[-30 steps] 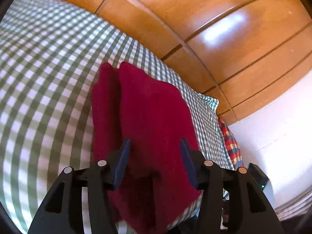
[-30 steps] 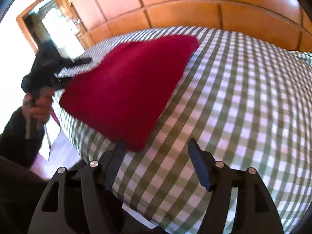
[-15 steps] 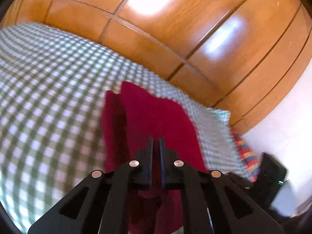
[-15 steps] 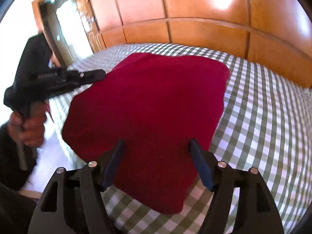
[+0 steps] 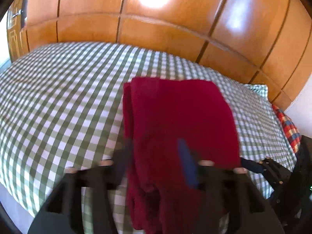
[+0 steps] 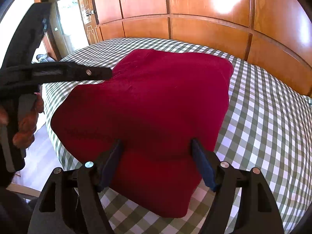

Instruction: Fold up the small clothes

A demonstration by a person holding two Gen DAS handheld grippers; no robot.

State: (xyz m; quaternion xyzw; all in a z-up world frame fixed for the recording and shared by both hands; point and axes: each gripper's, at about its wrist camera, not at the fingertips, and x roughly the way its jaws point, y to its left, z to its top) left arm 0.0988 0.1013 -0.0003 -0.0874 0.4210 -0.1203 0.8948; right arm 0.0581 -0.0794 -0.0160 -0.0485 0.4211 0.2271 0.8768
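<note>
Blurring badly in its own view, the left gripper (image 5: 156, 158) stood spread wide over the near part of the red garment (image 5: 175, 120), which lay folded on the checked bedsheet (image 5: 58, 97); whether its pads touched cloth could not be told. From the right wrist, the right gripper (image 6: 157, 156) also gaped wide, fingers straddling the garment's near edge (contact unclear), and the left gripper's tip (image 6: 101, 73) met the far-left edge.
</note>
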